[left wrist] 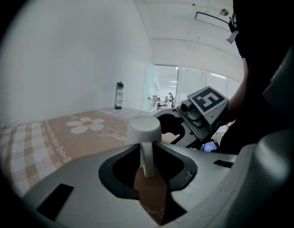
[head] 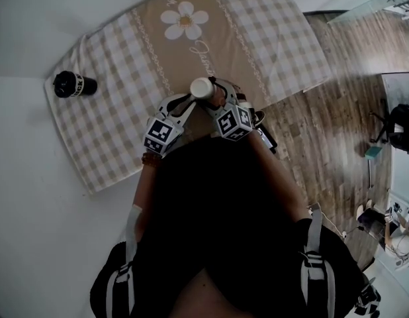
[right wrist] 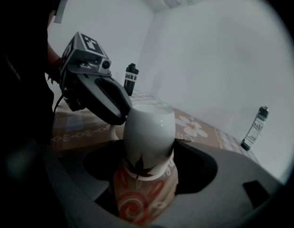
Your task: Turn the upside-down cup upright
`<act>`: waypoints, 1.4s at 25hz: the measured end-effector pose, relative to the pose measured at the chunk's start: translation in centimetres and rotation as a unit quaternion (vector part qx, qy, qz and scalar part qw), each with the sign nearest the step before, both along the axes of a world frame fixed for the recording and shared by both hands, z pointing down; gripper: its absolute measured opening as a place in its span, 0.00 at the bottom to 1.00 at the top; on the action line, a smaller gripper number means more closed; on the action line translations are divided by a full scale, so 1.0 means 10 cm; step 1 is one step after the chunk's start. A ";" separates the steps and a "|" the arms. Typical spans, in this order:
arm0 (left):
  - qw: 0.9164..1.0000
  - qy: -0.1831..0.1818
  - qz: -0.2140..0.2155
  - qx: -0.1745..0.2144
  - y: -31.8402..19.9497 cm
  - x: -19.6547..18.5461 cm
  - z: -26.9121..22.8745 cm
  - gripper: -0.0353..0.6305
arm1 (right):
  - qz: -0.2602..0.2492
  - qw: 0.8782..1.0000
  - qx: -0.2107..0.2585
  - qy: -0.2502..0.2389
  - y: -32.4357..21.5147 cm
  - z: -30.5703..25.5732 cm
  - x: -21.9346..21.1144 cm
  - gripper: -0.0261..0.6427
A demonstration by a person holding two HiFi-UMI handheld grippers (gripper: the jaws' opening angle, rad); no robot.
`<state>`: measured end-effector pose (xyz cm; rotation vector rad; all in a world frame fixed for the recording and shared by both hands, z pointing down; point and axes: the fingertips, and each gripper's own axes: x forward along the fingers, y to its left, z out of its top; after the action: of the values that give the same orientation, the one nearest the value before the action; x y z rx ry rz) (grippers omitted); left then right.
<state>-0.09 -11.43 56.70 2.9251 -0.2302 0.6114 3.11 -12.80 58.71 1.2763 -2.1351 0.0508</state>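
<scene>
The right gripper [right wrist: 149, 145] has its jaws clamped on the body of the cup [right wrist: 148, 125], one on each flank. The left gripper [left wrist: 147, 147] comes in from the other side, its jaws drawn close on the thin white handle [left wrist: 147, 161]. They look to touch it on both sides, a pinch on the handle alone. Two holds at once suit a flip: the body grip likely carries the weight, while the handle grip gives a lever to roll the cup about.

In the head view the two grippers meet at the centre of the frame, just above the person's dark torso and over the near part of the checked tablecloth [head: 118, 131].

The cup is bottom-up — its flat base faces the head camera as a plain white disc. It is glossy white and rounded, with a dark leaf motif near the downward rim. Whether that rim rests on the cloth I cannot tell.

A black bottle [head: 73, 84] stands well apart at the cloth's left corner — the cloth itself covers a white table [head: 26, 197].
</scene>
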 end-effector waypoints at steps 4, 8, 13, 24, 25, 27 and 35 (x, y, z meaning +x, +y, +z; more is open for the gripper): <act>1.000 0.001 -0.006 0.000 -0.10 0.01 -0.14 0.31 | 0.004 1.000 -0.002 -0.009 -0.03 0.01 0.02 0.56; 1.000 0.029 0.002 -0.002 -0.23 0.16 -0.34 0.50 | 0.014 1.000 -0.004 -0.013 -0.05 0.04 0.02 0.56; 0.999 0.013 0.044 0.005 -0.11 0.47 -0.33 0.51 | 0.020 1.000 -0.008 -0.017 0.00 0.02 0.03 0.56; 0.998 -0.039 0.056 -0.009 -0.15 0.62 -0.13 0.57 | 0.011 1.000 -0.004 0.001 -0.03 0.02 0.04 0.57; 0.998 -0.039 0.056 -0.014 -0.15 0.63 -0.13 0.58 | 0.006 1.000 0.001 0.008 -0.03 0.01 0.03 0.57; 0.997 -0.043 0.056 -0.023 -0.17 0.62 -0.13 0.59 | -0.004 1.000 0.011 0.021 -0.04 -0.01 0.00 0.57; 0.997 -0.041 0.065 -0.027 -0.13 0.61 -0.10 0.58 | -0.016 0.999 0.015 0.040 -0.01 0.01 0.01 0.58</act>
<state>6.05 -12.71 55.66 2.8824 -0.0312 0.7438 3.18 -12.94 58.80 1.2404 -2.0941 -0.0450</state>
